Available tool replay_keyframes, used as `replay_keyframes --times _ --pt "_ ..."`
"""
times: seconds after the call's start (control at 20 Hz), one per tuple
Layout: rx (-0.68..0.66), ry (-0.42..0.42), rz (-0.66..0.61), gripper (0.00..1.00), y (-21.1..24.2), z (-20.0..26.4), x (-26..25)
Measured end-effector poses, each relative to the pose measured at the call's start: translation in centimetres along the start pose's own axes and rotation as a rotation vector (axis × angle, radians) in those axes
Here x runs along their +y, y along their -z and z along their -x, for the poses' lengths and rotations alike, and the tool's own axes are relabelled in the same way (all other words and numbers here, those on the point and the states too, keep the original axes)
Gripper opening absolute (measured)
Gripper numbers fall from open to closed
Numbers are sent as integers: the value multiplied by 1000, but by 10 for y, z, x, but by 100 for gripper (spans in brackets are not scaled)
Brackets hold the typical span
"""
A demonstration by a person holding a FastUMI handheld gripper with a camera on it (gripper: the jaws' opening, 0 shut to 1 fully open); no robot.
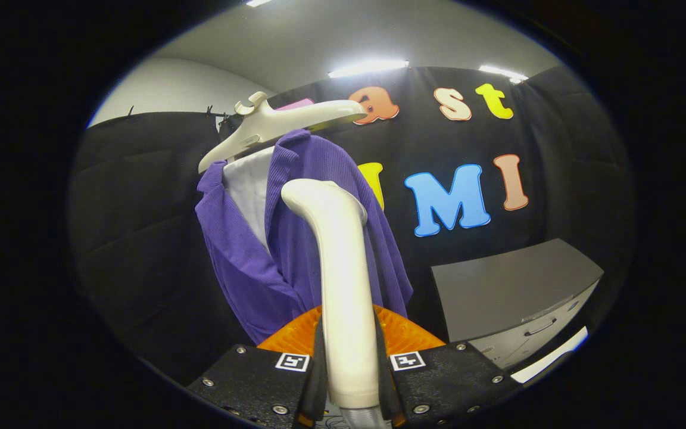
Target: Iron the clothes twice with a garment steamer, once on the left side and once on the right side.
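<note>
My gripper is shut on the white garment steamer, both fingers pressing its handle from left and right. The steamer rises straight up from between the fingers, its curved head pointing at the purple ribbed garment. That garment hangs just beyond the steamer on a cream hanger, over a white inner layer. The steamer head sits close against the garment's middle and right front panel; I cannot tell whether it touches the cloth. An orange part shows right behind the fingers.
The black cloth wall stands behind the garment. A grey cabinet with a drawer handle stands lower right, beyond the fingers. Ceiling lights glow above the wall.
</note>
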State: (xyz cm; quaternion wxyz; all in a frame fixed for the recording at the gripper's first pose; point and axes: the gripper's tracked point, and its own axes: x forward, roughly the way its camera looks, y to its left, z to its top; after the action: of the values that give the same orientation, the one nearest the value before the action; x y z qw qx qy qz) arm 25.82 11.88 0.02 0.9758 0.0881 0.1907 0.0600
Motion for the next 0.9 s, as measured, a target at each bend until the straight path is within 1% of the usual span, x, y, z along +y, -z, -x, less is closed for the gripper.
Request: replay_keyframes --times 0.55,0.75,0.9 --pt "159 -15 43 35 91 -1 4" --pt "214 1 38 35 124 -2 -1" --pt "236 13 49 35 141 -5 -3"
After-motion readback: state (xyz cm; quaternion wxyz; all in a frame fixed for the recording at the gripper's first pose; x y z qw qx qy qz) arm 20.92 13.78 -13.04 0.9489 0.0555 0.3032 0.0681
